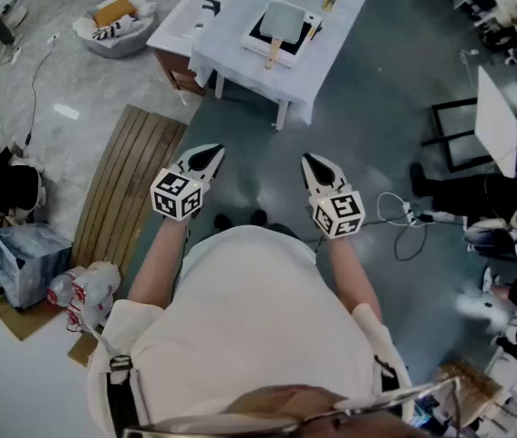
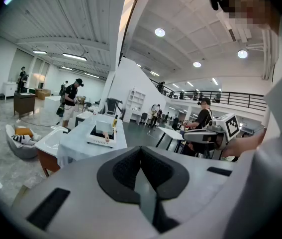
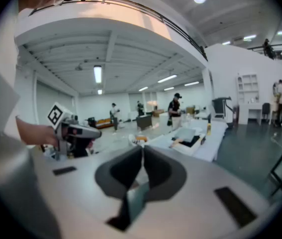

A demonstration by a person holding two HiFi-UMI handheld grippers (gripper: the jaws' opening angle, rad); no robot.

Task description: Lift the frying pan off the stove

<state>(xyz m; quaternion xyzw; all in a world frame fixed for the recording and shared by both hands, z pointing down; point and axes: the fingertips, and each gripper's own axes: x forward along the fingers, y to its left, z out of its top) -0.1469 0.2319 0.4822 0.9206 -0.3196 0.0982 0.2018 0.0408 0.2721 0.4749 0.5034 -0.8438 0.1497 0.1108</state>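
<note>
We carry the left gripper (image 1: pixel 209 157) and the right gripper (image 1: pixel 313 164), the 2 clenched and empty, likely because the frying pan (image 1: pixel 283 21) sits on the stove (image 1: pixel 254 42), on a table (image 1: pixel 240 76) well ahead of us.

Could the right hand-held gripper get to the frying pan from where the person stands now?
Probably not yet. The frying pan sits on the stove on a table across open floor from the right hand-held gripper. Nothing blocks the way; the person must step closer.
</note>
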